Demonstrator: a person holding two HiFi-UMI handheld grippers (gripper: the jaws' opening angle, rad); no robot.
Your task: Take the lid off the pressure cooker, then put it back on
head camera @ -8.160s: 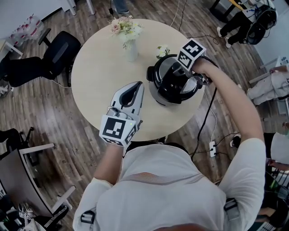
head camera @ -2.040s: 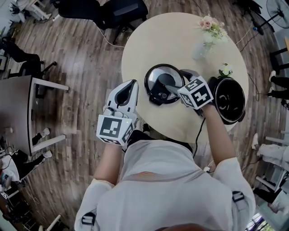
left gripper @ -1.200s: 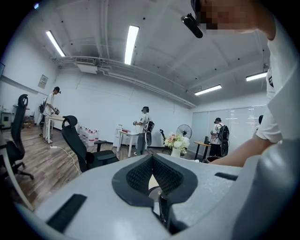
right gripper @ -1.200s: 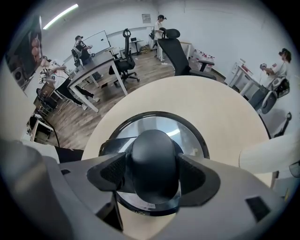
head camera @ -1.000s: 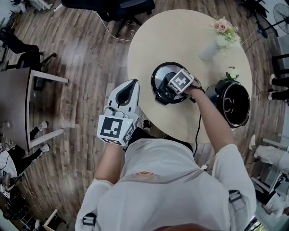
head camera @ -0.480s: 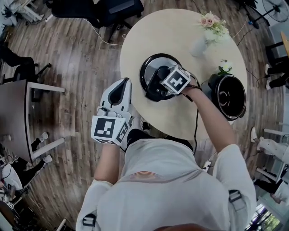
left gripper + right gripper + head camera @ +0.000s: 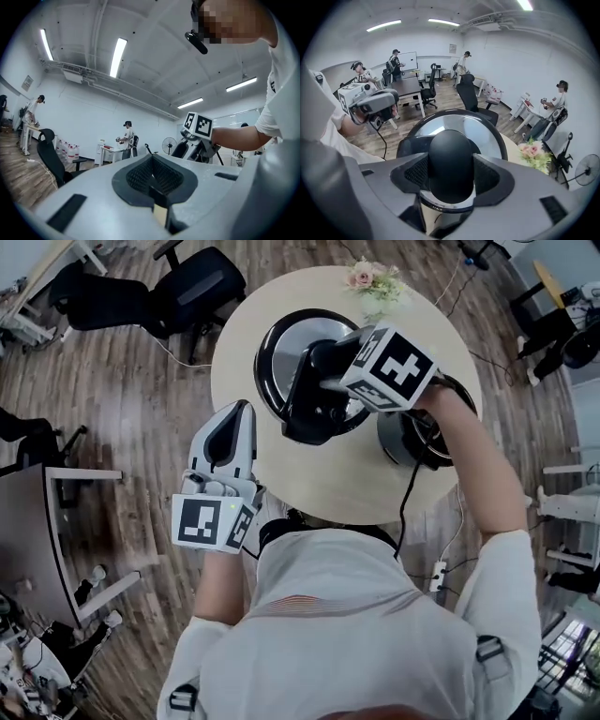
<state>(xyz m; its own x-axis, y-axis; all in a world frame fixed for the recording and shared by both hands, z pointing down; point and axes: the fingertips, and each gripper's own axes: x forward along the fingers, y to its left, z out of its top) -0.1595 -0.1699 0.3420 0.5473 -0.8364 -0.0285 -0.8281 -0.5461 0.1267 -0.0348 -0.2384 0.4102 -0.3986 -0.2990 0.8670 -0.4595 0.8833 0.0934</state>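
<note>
The pressure cooker lid (image 7: 281, 348), silver with a black rim and a black handle (image 7: 314, 404), hangs tilted in the air above the round table (image 7: 347, 488). My right gripper (image 7: 323, 381) is shut on that handle; in the right gripper view the pads clamp the rounded black handle (image 7: 451, 161) from both sides, with the lid (image 7: 487, 133) behind it. The black cooker pot (image 7: 412, 437) stands on the table under my right wrist, partly hidden. My left gripper (image 7: 234, 423) is shut and holds nothing, level off the table's left edge; its pads (image 7: 140, 176) meet.
A vase of pink flowers (image 7: 370, 279) stands at the table's far edge. The pot's cable (image 7: 408, 512) drops over the near edge. Black office chairs (image 7: 187, 287) sit behind the table, a desk (image 7: 37, 521) at left. Several people stand around the room.
The right gripper has lifted the lid straight up off the table, so it now looms much larger. The left gripper has risen a little and stays shut.
</note>
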